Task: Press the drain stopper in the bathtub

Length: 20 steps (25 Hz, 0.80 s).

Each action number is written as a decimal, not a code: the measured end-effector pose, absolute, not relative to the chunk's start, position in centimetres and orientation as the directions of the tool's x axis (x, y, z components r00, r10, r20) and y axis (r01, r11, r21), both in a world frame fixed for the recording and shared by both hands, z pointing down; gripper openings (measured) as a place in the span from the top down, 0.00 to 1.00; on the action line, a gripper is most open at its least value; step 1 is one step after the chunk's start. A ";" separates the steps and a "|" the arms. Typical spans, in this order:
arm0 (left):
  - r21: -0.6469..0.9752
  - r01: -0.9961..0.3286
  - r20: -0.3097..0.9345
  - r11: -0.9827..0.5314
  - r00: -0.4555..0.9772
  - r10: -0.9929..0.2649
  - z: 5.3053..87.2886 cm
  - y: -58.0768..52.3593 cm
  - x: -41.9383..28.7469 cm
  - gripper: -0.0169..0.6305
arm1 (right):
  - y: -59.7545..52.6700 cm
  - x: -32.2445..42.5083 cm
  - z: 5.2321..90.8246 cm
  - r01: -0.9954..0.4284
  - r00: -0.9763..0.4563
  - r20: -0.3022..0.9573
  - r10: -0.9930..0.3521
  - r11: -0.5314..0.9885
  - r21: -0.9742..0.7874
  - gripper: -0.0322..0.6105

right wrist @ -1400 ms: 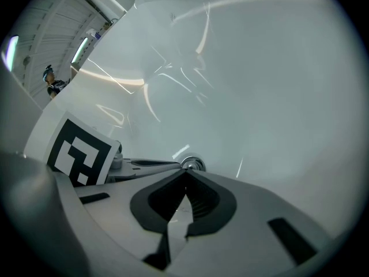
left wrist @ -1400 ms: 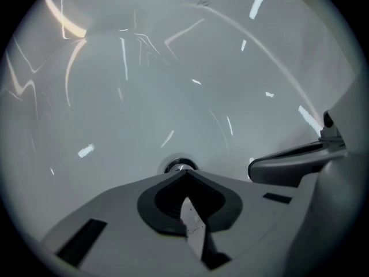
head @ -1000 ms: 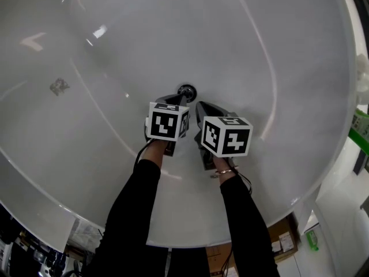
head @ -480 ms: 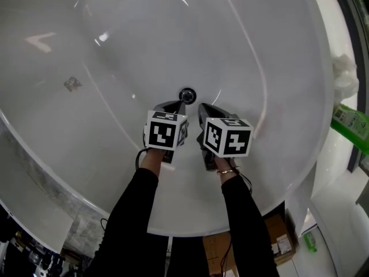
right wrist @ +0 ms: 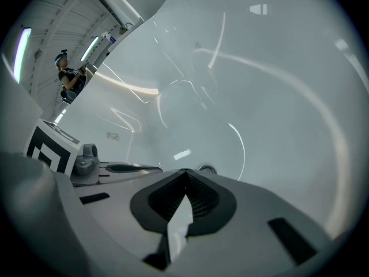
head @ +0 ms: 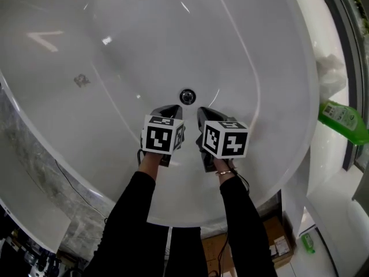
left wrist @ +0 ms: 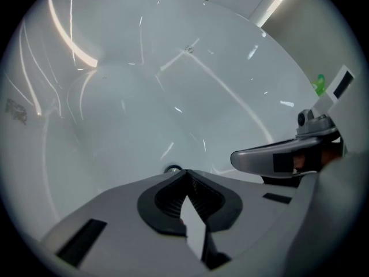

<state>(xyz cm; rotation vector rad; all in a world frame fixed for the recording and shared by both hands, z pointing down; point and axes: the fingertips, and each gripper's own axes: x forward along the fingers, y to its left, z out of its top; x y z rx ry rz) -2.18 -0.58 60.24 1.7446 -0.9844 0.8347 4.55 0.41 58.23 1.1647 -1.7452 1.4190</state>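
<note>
Chrome drain stopper [head: 187, 96], seemingly dark-centred

Head view: from above, steeply down into bathtub [head: 173, 39]. Gripper views: low, close to tub floor, facing forward. Shared throughout: drain stopper [head: 187, 96].

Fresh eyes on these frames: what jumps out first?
The white bathtub fills every view, with the small round drain stopper at its bottom, near the middle of the head view. Just short of it sit the left gripper and right gripper, side by side, both shut and empty, neither touching it. A green bottle stands out past the tub's right rim.
</note>
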 end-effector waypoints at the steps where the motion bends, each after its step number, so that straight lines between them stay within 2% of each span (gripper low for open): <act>1: 0.389 -0.889 0.858 -0.243 0.445 -0.256 59.9 -0.6 -2.3 0.96 | 0.5 4.5 58.0 -0.897 -0.437 0.862 -0.257 0.052 -0.440 0.95; 20: 0.385 -0.895 0.847 -0.225 0.440 -0.297 54.2 0.5 -2.3 0.96 | 2.5 5.6 53.6 -0.900 -0.433 0.864 -0.256 0.082 -0.427 0.95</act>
